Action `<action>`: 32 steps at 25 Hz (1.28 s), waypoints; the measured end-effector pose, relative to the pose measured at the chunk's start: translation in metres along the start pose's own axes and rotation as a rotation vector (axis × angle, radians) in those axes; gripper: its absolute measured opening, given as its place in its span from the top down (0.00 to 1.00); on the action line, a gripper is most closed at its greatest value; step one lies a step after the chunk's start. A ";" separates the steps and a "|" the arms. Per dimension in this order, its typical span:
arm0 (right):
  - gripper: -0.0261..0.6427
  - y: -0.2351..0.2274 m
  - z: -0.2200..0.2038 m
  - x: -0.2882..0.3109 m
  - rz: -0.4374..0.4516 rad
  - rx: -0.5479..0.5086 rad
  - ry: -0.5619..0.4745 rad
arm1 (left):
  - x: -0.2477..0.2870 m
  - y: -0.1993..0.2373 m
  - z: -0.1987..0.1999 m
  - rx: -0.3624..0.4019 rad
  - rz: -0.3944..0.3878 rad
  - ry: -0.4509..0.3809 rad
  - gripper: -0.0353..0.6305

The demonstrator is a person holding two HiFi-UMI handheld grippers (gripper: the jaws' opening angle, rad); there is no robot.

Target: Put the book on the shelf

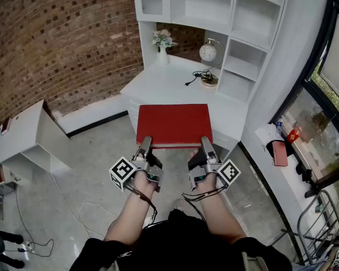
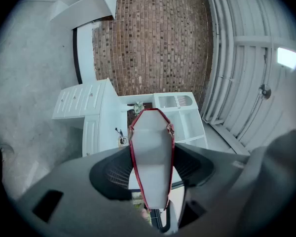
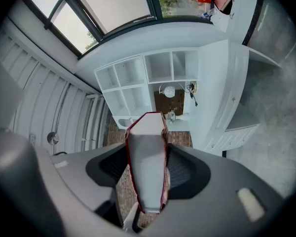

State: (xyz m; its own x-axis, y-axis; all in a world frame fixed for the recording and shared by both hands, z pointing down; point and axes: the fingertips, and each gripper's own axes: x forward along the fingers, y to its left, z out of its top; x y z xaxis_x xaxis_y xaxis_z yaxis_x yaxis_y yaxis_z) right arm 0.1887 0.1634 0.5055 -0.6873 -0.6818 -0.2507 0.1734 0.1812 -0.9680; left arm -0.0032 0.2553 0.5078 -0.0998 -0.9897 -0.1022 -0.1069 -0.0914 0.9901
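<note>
A red hardcover book (image 1: 174, 124) is held flat in the air in front of the white desk (image 1: 158, 83), its near edge gripped at both corners. My left gripper (image 1: 144, 145) is shut on its near left edge, and my right gripper (image 1: 206, 145) is shut on its near right edge. In the left gripper view the book (image 2: 152, 157) shows edge-on, white pages between red covers, pinched between the dark pads. The right gripper view shows the book (image 3: 148, 164) clamped in the same way. The white shelf unit (image 1: 214, 10) with open compartments stands on the desk beyond the book.
On the desk stand a vase of flowers (image 1: 163, 43), a round clock (image 1: 208, 52) and a small dish with a black cable (image 1: 206, 81). A brick wall (image 1: 62, 38) lies to the left, a low white cabinet (image 1: 22, 140) at far left, a window sill with red items (image 1: 282, 148) to the right.
</note>
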 end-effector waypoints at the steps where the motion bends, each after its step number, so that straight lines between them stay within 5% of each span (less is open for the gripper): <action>1: 0.58 0.000 0.002 0.001 0.001 -0.002 -0.003 | 0.002 0.001 -0.001 -0.002 -0.001 0.003 0.56; 17: 0.58 -0.016 0.032 0.021 -0.009 -0.058 -0.049 | 0.041 0.012 -0.011 -0.022 -0.011 0.050 0.56; 32: 0.58 -0.044 0.091 0.128 0.025 -0.053 -0.057 | 0.164 0.018 0.010 0.000 -0.029 0.074 0.56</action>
State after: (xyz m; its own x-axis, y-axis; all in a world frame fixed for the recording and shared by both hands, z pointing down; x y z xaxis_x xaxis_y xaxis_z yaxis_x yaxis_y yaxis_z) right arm 0.1576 0.0037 0.5154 -0.6415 -0.7158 -0.2758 0.1511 0.2346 -0.9603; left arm -0.0319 0.0921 0.5077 -0.0233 -0.9921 -0.1229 -0.1087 -0.1197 0.9868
